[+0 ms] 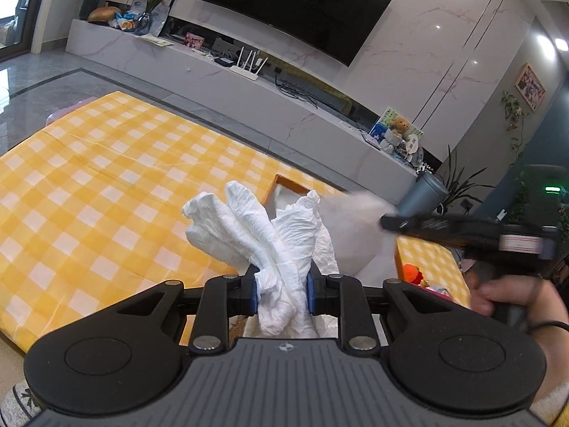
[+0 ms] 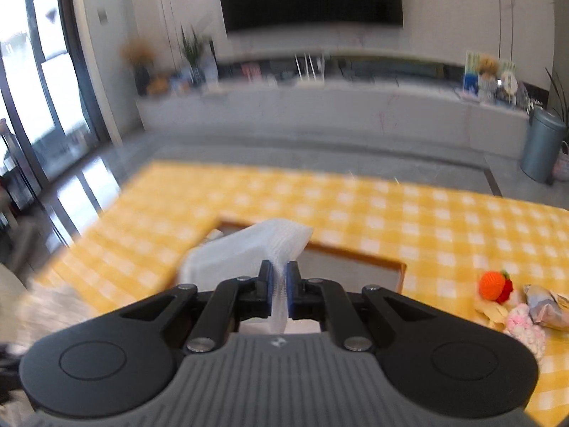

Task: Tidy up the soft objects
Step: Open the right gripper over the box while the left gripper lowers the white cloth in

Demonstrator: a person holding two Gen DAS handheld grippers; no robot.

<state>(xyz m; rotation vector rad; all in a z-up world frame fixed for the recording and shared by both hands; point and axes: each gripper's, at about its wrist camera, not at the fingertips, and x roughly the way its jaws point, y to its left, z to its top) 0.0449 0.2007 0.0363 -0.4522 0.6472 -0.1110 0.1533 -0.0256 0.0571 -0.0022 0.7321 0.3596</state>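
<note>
Wooden tray (image 2: 400,273) sat on the yellow-checked cloth (image 1: 106,185), its inside mostly hidden behind the held pieces; something pale lay in it, kind not clear. Left gripper (image 1: 282,291) clenched on a crumpled white diaper (image 1: 263,235), bunched and fanning upward in pleated folds above the tray. Right gripper (image 2: 280,286) clamped on a white mesh cloth (image 2: 281,242), thin, netted, blurred, hanging over the tray's near side. Knitted orange toy (image 2: 492,284) and a pink one (image 2: 524,325) lay on the cloth beside the tray, next to a silver wrapper (image 2: 544,306).
</note>
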